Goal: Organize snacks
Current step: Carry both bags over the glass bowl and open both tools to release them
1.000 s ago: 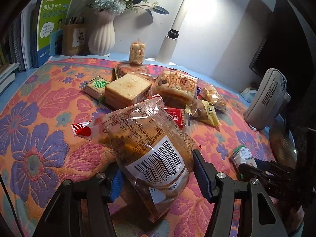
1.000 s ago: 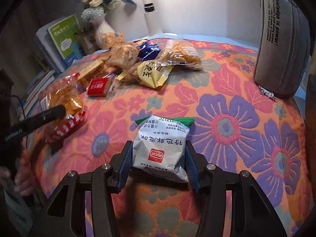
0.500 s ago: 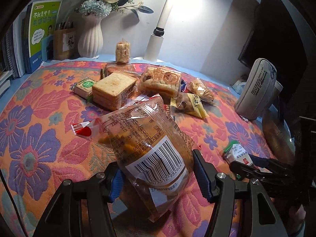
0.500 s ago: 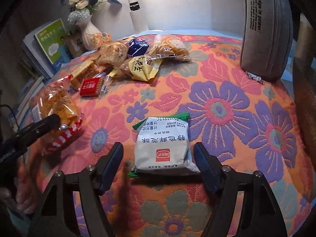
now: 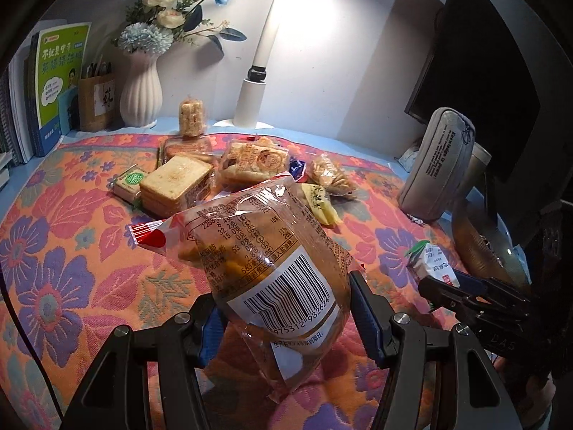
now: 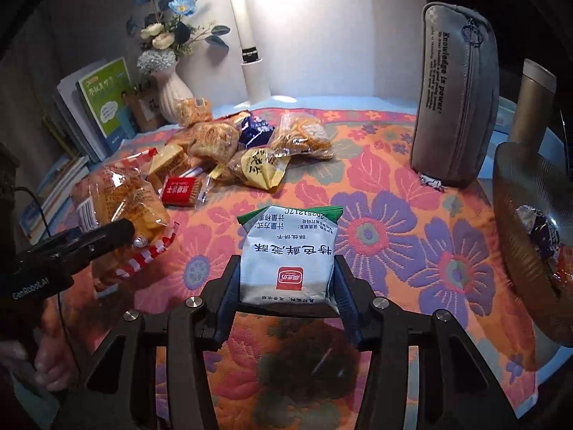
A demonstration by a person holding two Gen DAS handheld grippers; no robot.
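Crinkling clear barcoded bag (image 5: 272,268) in left jaws, smooth white pouch (image 6: 288,254) in right

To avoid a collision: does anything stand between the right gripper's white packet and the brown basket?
Nothing visible: only floral cloth lies between the white packet and the basket; the grey pencil case stands farther back.

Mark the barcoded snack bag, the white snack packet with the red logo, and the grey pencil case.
barcoded snack bag (image 5: 286,286): left wrist view, on its barcode label.
white snack packet (image 6: 288,261): right wrist view, on its white front above the red logo.
grey pencil case (image 6: 454,100): right wrist view, on its printed side panel.
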